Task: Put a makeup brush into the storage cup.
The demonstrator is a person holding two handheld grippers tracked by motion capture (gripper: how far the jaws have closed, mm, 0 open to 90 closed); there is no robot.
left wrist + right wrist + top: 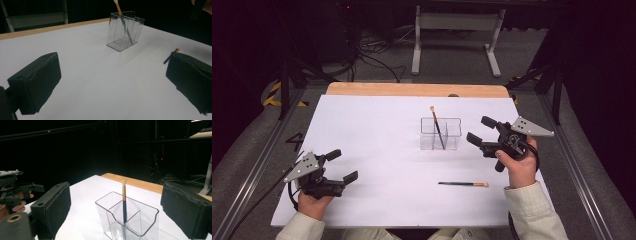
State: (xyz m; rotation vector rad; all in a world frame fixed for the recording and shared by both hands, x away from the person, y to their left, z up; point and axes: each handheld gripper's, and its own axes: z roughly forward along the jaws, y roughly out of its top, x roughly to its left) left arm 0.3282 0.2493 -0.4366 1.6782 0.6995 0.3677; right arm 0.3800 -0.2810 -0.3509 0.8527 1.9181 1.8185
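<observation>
High view has the right gripper [478,131] hanging wide open and empty just right of the clear holder [441,134], where 1 brush [437,127] stands tilted. The 2nd brush [463,184] lies flat on the white surface [372,130] nearer. Left gripper [343,165] sits open too, near left

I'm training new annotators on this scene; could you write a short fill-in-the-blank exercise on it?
1. One brush stands in the clear ____.
2. The second brush lies flat on the ____ table cover.
3. The right gripper has its jaws ____, holding nothing.
4. The holder has ____ compartments.

Missing words: holder; white; open; two
</observation>
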